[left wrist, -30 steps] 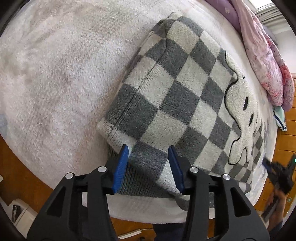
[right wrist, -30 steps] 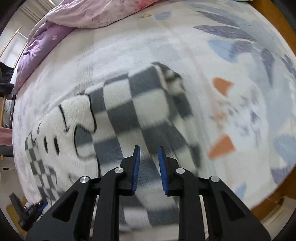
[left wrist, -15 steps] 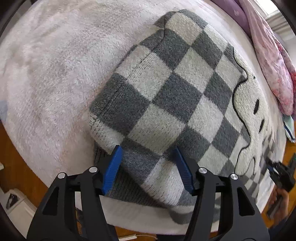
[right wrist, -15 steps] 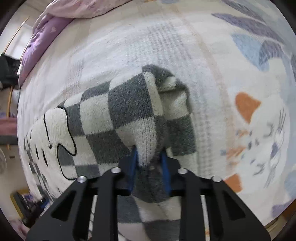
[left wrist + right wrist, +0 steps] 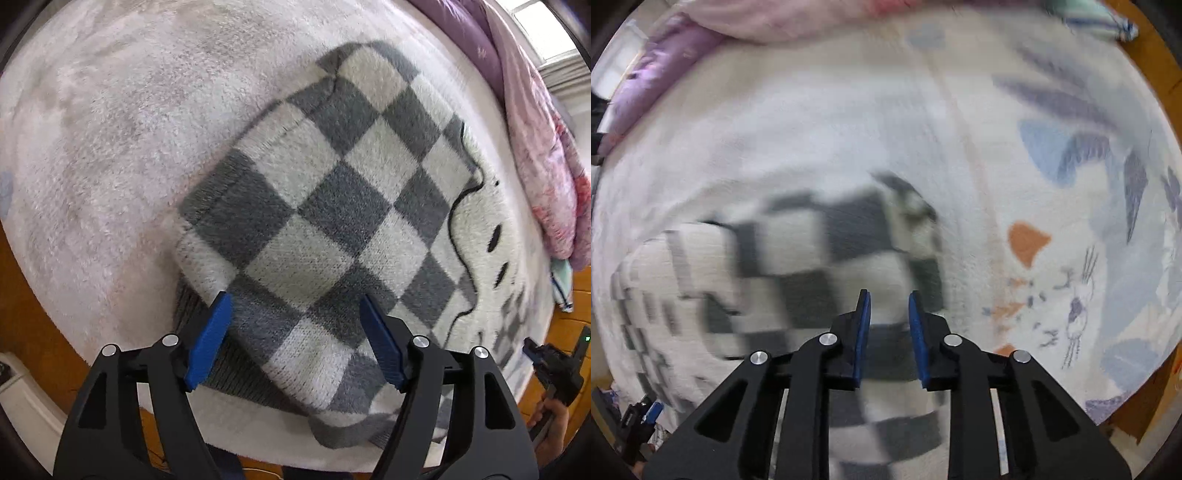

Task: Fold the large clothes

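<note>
In the left wrist view, the left gripper points steeply down over the near edge of a bed, its blue pads spread wide; its jaws have just been opening, and the folded corner of the checked sweater lies between them without either pad pressing on it. The sweater, grey and cream squares with a cream cartoon figure outlined in black, lies folded on the fluffy white blanket, its ribbed grey hem showing under the fold by the left pad. A pink and purple quilt is bunched along the far right side of the bed. At the lower right corner the right gripper shows, held in a hand. The right wrist view is blurred by motion. There the right gripper points straight down over the sweater, its pads standing a narrow gap apart with nothing clamped between them; the knit lies below them on the blanket, whose right part carries blue and orange printed shapes. The left gripper shows small at the lower left edge.
</note>
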The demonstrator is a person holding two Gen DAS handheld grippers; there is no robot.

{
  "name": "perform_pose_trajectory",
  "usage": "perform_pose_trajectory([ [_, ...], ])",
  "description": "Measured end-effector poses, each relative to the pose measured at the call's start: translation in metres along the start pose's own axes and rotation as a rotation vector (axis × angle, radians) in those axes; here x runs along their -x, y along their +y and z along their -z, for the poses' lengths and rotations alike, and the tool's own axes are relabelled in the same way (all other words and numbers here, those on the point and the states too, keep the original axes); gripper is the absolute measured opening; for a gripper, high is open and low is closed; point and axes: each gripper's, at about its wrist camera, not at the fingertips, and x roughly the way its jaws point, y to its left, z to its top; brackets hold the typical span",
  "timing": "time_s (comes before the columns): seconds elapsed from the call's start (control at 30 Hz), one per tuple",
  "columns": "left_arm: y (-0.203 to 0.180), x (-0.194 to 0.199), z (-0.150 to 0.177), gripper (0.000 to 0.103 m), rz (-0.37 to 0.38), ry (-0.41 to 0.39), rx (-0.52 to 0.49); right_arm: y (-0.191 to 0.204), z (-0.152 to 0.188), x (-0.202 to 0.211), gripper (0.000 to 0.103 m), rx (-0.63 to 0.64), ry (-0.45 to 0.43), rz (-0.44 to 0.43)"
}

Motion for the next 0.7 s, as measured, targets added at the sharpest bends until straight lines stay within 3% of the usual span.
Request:
perform_pose_trajectory([
  [0.1, 0.012, 0.003, -0.003, 0.076, 0.018, 0.014, 0.008, 0.056, -0.002, 0.018, 0.022, 0.053, -0.035, -0.182],
  [0.2, 0.022, 0.004, -0.007, 0.076, 0.03, 0.036, -0.007, 0.137, -0.008, 0.006, 0.018, 0.131, -0.021, -0.319],
  [0.37, 0.037, 0.003, -0.022, 0.076, 0.041, 0.07, -0.021, 0.21, -0.017, -0.045, 0.013, 0.172, 0.019, -0.28],
  [0.43, 0.048, 0.005, -0.025, 0.076, 0.029, 0.08, -0.034, 0.21, -0.017, -0.075, 0.006, 0.171, 0.036, -0.21],
  [0.53, 0.057, 0.004, -0.029, 0.076, 0.046, 0.091, -0.051, 0.212, -0.016, -0.082, 0.006, 0.173, 0.015, -0.18],
  [0.7, 0.081, 0.007, -0.036, 0.076, 0.079, 0.109, -0.032, 0.196, 0.019, -0.074, 0.006, 0.116, 0.111, -0.228],
])
